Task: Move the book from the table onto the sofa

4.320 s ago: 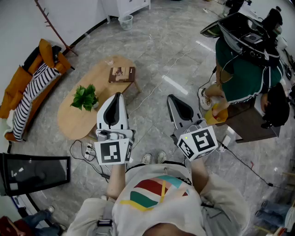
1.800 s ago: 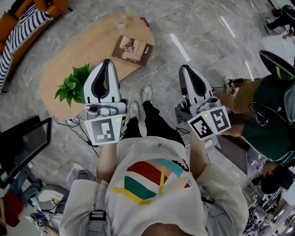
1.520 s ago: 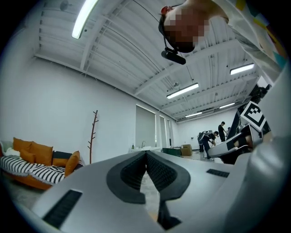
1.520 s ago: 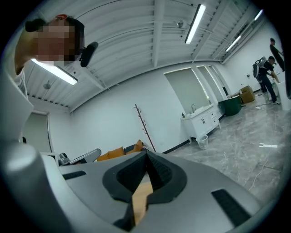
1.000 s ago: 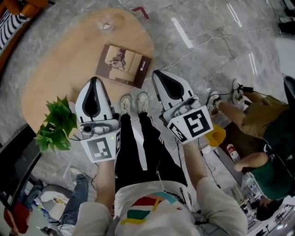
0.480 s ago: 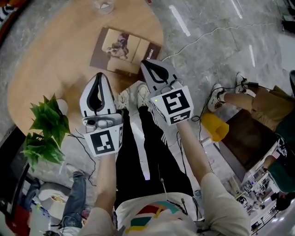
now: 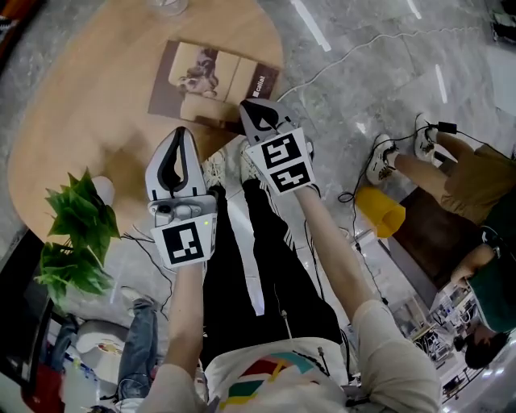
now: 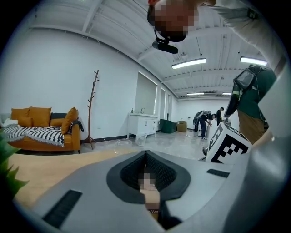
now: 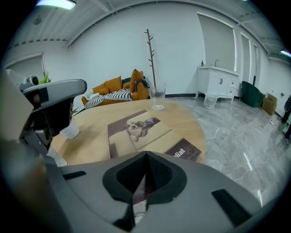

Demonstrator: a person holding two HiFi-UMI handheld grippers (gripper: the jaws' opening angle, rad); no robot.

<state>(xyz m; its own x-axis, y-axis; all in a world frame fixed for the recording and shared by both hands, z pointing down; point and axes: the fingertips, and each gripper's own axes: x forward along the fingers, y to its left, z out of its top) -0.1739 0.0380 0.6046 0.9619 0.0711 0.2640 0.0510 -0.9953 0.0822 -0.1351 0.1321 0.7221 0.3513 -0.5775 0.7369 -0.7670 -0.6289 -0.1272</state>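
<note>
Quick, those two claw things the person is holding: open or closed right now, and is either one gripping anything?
Left gripper: closed, holding nothing.
Right gripper: closed, holding nothing.

Your wooden table (image 7: pixel 89 121) is an oval with a light top. The book (image 7: pixel 211 79) lies flat on its right side, close to the near edge. A glass (image 7: pixel 165 6) stands at the far edge, well apart from the book. A potted plant (image 7: pixel 76 234) sits on the near left end. Grey stone floor (image 7: pixel 363 105) underneath, with a white cable (image 7: pixel 355 52) trailing across it.
</note>
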